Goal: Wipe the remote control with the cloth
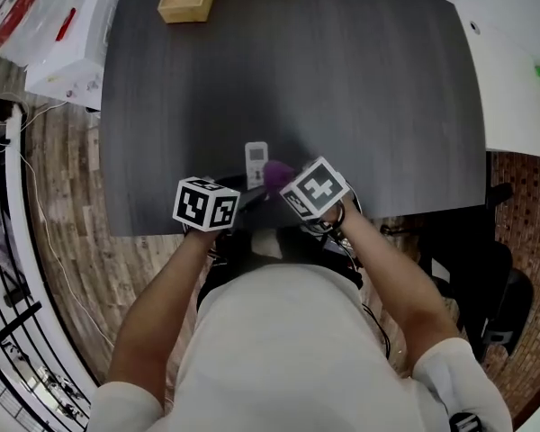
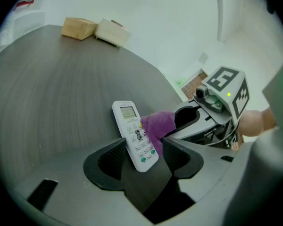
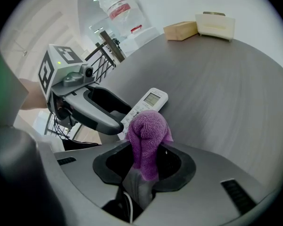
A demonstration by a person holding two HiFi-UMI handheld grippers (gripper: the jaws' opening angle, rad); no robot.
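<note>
Remote [image 2: 132, 128] lies on the surface [image 2: 61, 88], gripped by the left gripper's [image 2: 142, 150] jaws. Right gripper's [image 3: 146, 155] jaws clamp a cloth [image 3: 148, 126] touching it.

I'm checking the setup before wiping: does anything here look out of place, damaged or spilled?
Nothing stands out. The remote control lies face up and whole on the table, its lower end gripped by the left gripper. The right gripper pinches the bunched purple cloth beside it. No spill shows.
</note>
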